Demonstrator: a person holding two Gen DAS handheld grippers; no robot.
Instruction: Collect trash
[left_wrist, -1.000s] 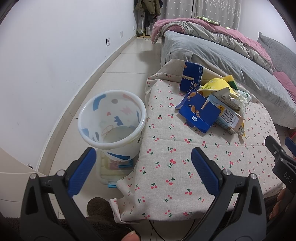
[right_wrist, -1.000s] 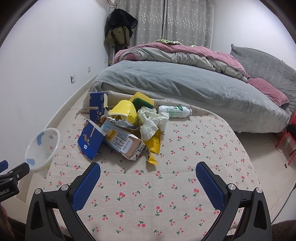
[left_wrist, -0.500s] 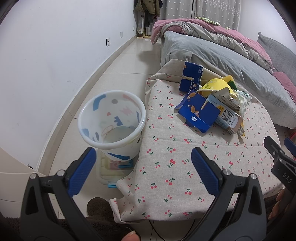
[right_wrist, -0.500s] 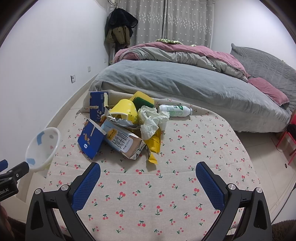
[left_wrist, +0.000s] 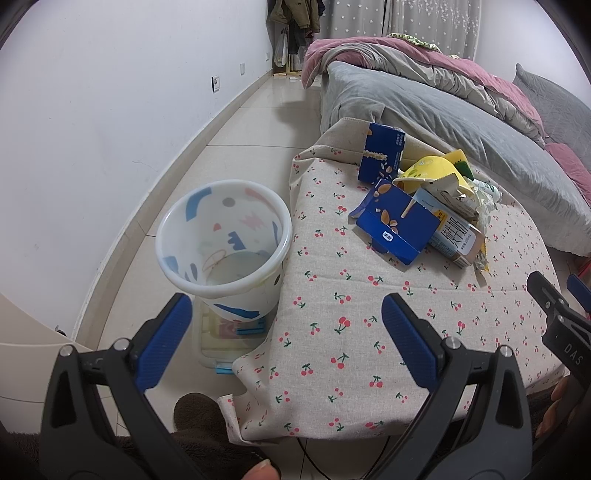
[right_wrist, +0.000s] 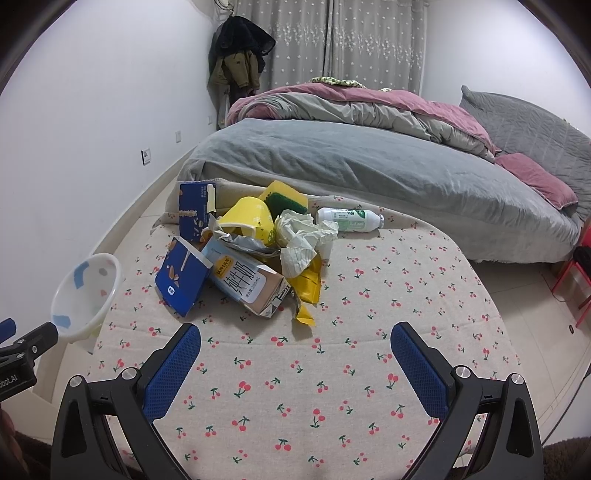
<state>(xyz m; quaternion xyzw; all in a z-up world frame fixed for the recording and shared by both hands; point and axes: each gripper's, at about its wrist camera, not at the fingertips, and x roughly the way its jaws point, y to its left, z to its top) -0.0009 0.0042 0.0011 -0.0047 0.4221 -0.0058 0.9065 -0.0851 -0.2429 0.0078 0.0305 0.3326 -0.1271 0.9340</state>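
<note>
From the left wrist view, the left gripper is hanging over the near left corner of the table, its two blue-padded fingers spread wide apart and touching nothing. One white patterned bin is standing on the floor just beside the table's left edge, upright and seemingly empty. Further along the cherry-print cloth the trash pile is sitting: two dark blue cartons, one upright at the far edge and one flattened nearer, with one milk carton touching its right side and one yellow cup behind. The right gripper is poking in at the right edge. From the right wrist view, that gripper is hovering above bare cloth at the near side, fingers likewise wide open and empty. Here the pile is also showing one sponge, one crumpled paper, one yellow wrapper and one small white bottle lying on its side, far right of the heap. One bed is lying beyond the table.
</note>
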